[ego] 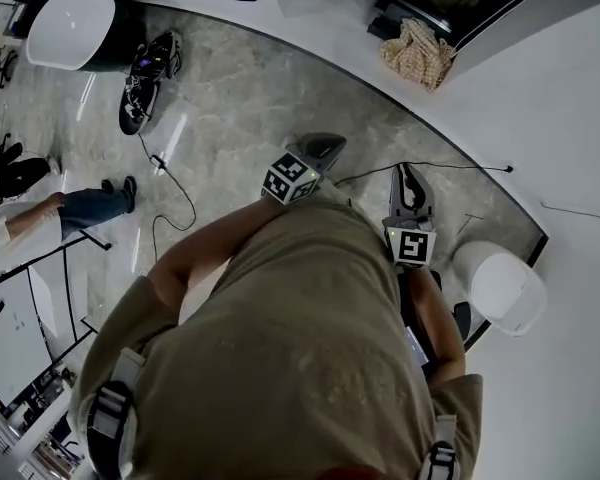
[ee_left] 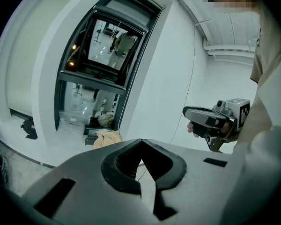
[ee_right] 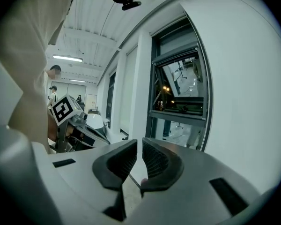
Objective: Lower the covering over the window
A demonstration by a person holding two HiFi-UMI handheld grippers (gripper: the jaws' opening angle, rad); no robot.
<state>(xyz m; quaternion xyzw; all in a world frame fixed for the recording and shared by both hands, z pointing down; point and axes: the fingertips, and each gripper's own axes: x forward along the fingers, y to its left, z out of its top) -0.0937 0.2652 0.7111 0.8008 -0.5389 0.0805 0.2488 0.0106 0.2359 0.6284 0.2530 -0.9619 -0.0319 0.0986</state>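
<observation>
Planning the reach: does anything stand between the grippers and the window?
Nothing visible does. Only floor lies between the left gripper, the right gripper and the window; a cloth lies at its foot.

Bright, even, cool-white light throughout. A strip lamp (ee_right: 68,58) is seen lit on the far ceiling, left. Pale glare streaks are laid across the polished floor (ego: 280,108). Reflections and small amber glints are carried in the window (ee_left: 107,48) glass. Shadows are weak and soft-edged. Straight frames are bowed by the wide lenses, and the corners of both gripper views are blacked out. The left gripper (ee_left: 141,142) and right gripper (ee_right: 139,142) are rendered soft nearest the lens.
</observation>
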